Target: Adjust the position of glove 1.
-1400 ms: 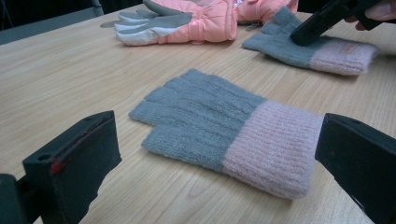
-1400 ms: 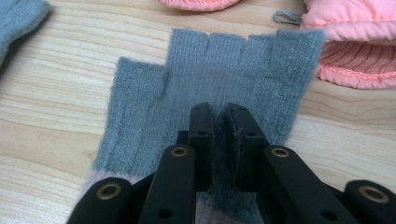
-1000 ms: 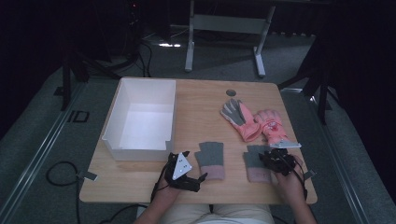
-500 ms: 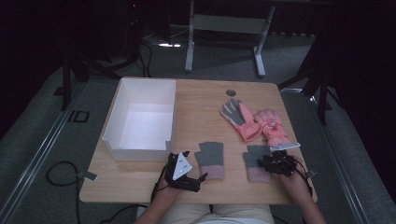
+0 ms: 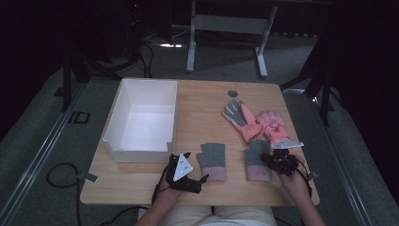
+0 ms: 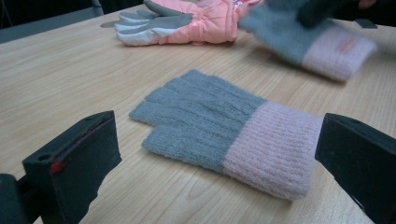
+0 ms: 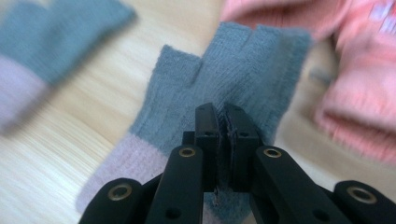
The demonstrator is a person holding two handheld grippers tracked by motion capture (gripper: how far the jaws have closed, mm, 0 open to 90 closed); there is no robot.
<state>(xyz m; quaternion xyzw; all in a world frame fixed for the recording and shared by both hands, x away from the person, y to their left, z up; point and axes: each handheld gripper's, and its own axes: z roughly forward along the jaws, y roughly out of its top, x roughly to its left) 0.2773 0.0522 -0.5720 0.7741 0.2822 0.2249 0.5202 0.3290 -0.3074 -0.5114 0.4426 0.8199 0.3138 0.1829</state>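
My right tool [image 7: 223, 122] has just been closing and now pinches the grey knit of the right fingerless glove [image 7: 243, 70], near the bench's [image 5: 202, 101] right front edge. My left tool [image 6: 219, 163] stands open before the other glove [image 6: 224, 130].
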